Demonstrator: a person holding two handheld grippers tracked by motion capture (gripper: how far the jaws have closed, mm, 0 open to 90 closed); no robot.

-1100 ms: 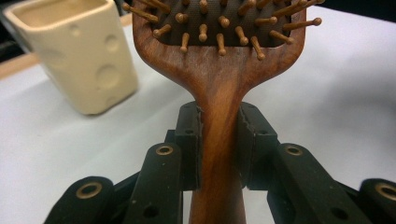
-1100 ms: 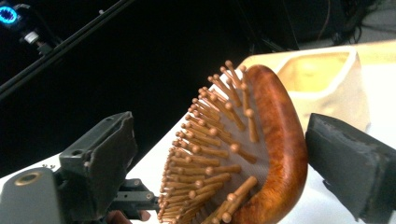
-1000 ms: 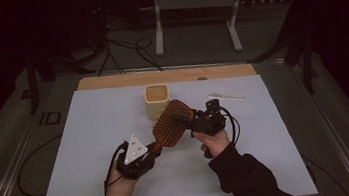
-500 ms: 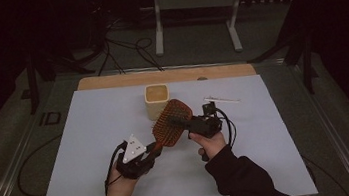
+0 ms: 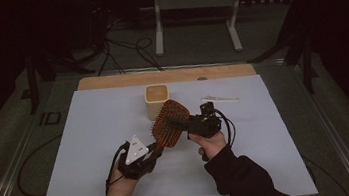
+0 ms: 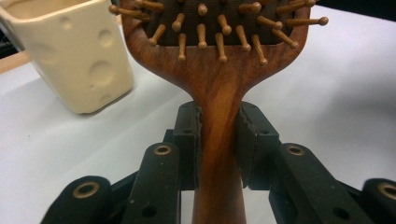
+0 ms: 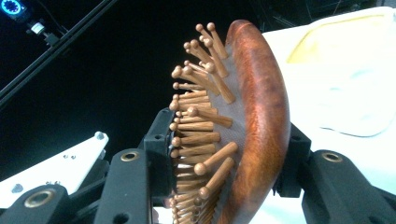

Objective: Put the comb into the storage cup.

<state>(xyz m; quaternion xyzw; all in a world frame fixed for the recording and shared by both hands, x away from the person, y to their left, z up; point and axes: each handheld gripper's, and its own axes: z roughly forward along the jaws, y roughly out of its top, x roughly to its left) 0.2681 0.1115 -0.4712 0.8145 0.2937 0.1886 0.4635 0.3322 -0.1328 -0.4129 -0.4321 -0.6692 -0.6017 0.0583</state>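
A person sits at a white worktop holding a gripper in each hand, and both grippers hold one wooden hairbrush lifted above the middle of the surface. The left gripper is clamped on the brush's narrow handle, its black pads pressing the wood from both sides just below where the handle widens into the head. The right gripper has just been closing and now clamps the oval brush head, one pad on the wooden pins and the other on the smooth rounded back. The brush slants up from the left hand toward the right hand, its pin side facing partly upward. Just behind the brush head stands a cream square cup with dimpled sides. A small white flat item lies on the worktop to the right of the cup.
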